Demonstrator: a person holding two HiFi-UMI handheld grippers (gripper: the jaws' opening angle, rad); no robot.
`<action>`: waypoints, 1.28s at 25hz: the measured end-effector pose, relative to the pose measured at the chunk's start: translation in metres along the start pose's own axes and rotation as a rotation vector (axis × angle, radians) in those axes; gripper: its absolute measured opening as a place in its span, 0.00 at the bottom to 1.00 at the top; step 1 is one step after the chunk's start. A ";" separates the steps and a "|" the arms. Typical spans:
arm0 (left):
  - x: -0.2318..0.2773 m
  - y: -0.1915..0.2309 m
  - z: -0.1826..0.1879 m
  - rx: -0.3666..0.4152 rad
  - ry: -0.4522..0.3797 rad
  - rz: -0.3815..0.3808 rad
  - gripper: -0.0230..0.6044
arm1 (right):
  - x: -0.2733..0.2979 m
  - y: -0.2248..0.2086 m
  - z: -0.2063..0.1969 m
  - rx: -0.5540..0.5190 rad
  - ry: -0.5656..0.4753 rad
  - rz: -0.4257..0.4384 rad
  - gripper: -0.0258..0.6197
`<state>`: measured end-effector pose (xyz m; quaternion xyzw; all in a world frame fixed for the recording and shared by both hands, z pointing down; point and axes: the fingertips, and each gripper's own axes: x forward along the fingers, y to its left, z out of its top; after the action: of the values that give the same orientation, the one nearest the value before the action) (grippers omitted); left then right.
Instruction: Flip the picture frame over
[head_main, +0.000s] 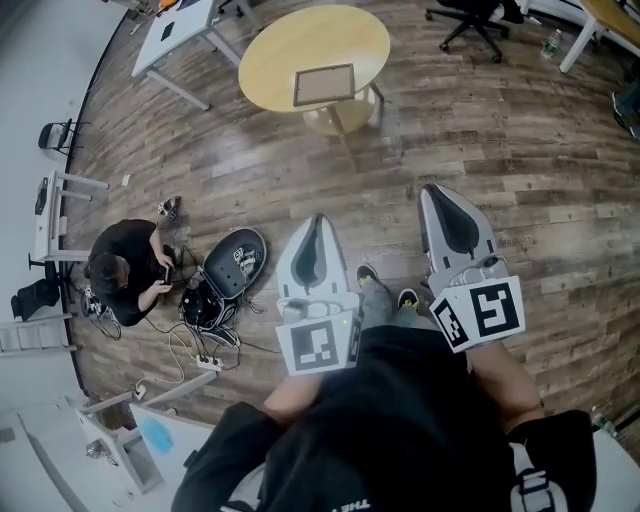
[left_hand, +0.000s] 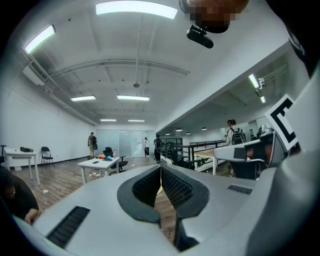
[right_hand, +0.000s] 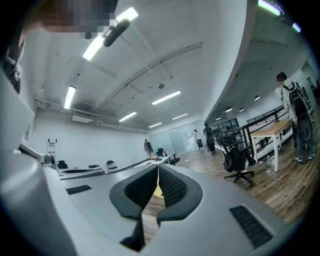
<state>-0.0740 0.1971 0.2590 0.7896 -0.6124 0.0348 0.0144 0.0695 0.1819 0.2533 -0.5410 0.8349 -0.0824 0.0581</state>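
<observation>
The picture frame (head_main: 323, 85) lies flat on a round, light wooden table (head_main: 270, 55) far ahead across the wooden floor, showing a brownish face inside a pale border. Both grippers are held level in front of the person's body, well short of the table. My left gripper (head_main: 318, 218) is shut, its tips touching with nothing between them. My right gripper (head_main: 432, 190) is also shut and empty. In the left gripper view the black pads (left_hand: 175, 187) meet at the tip, as do the pads (right_hand: 172, 187) in the right gripper view. The frame does not show in either gripper view.
A person (head_main: 125, 275) sits on the floor at left, beside a tipped black chair (head_main: 235, 260) and cables with a power strip (head_main: 205, 362). A white desk (head_main: 185, 25) stands at the back left, an office chair (head_main: 475, 20) at the back right. Several people stand far off.
</observation>
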 end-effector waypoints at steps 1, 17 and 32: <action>0.006 0.007 0.001 0.001 0.003 -0.001 0.08 | 0.008 0.002 0.001 -0.005 -0.003 -0.004 0.07; 0.063 0.143 -0.009 -0.060 -0.012 0.034 0.07 | 0.140 0.064 -0.013 -0.061 0.024 0.013 0.07; 0.167 0.157 0.004 -0.034 -0.037 0.037 0.08 | 0.231 0.009 -0.002 -0.062 0.014 0.024 0.07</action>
<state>-0.1850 -0.0039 0.2637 0.7785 -0.6274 0.0102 0.0158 -0.0326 -0.0251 0.2518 -0.5320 0.8439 -0.0593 0.0365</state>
